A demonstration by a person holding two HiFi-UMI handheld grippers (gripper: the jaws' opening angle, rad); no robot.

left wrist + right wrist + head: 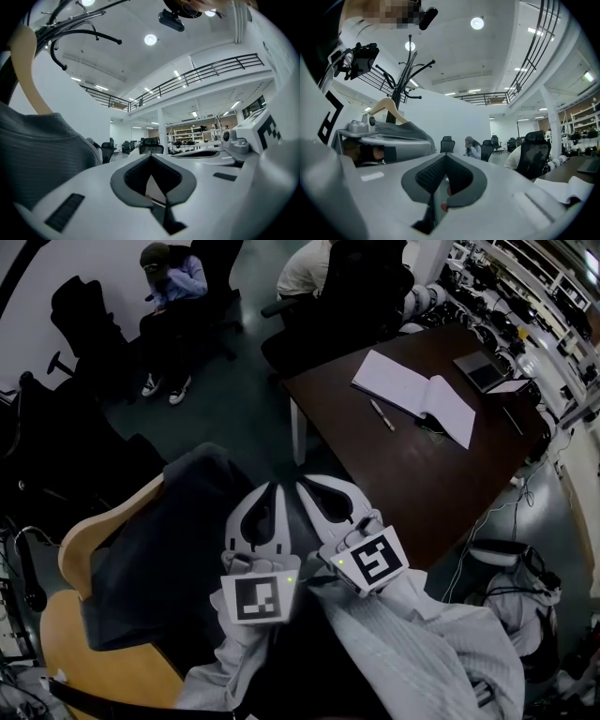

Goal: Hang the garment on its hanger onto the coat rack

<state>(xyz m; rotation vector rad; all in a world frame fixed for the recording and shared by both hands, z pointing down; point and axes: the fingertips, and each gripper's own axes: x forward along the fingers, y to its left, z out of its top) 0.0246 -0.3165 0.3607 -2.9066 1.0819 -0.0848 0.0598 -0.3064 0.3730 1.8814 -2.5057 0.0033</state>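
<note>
**A:** Big picture first: the coat rack (403, 70) stands tall, and the dark grey garment (407, 130) hangs against its pole. That looks done to me.

**B:** Agreed, the hanging looks finished, though the hook's seat on a prong is too small to make out. I'd judge only backing off is left.

**A:** Orientation?

**B:** The wooden hanger (388, 107) peaks upward by the pole. Its long axis is roughly level, with the cloth draping down from it.

**A:** And the tools?

**B:** The left gripper (273, 491) and right gripper (310, 487) sit side by side, just beside the garment. Both have their jaws closed on nothing.
</note>
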